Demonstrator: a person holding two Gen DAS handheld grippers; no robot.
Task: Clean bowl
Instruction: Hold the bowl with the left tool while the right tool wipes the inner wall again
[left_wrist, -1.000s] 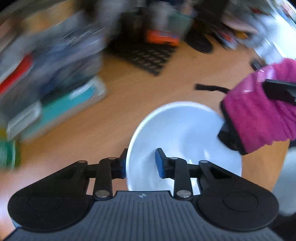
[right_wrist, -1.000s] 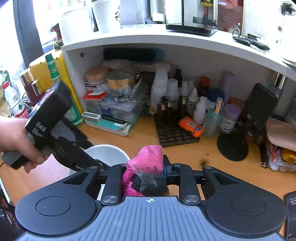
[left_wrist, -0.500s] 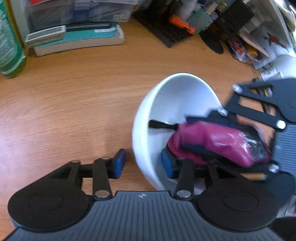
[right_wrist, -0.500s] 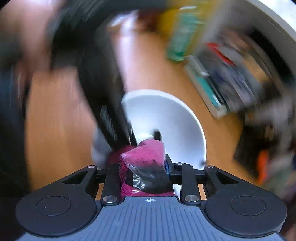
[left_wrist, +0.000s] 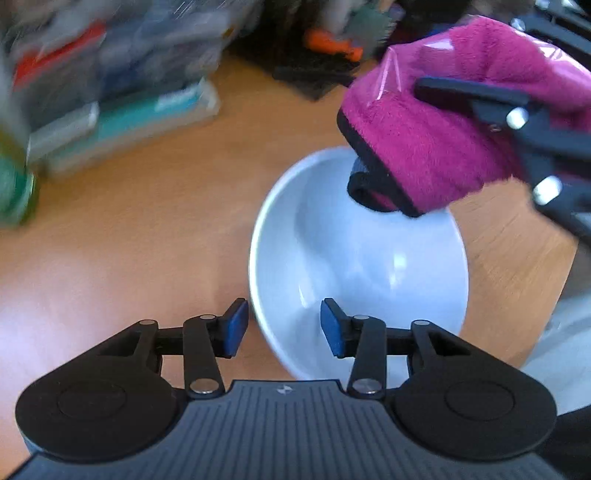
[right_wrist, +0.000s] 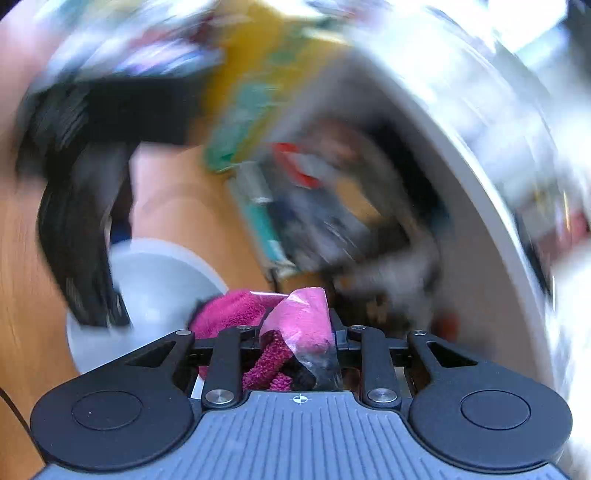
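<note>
The white bowl (left_wrist: 358, 254) sits on the wooden table (left_wrist: 140, 221). The left gripper (left_wrist: 283, 326) is open, with one blue finger on each side of the bowl's near rim. The right gripper (right_wrist: 295, 341) squeezes a pink cloth (left_wrist: 443, 147) above the bowl's far right edge.

Two close wrist views, shared bowl (left_wrist: 358, 258)

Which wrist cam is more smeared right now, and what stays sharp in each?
Right wrist: worse, with swirling blur over shelf and bowl; only the right gripper and its pink cloth read crisp. Left wrist: clutter at top smeared; left gripper, bowl and cloth fairly sharp; small glare inside the bowl.
</note>
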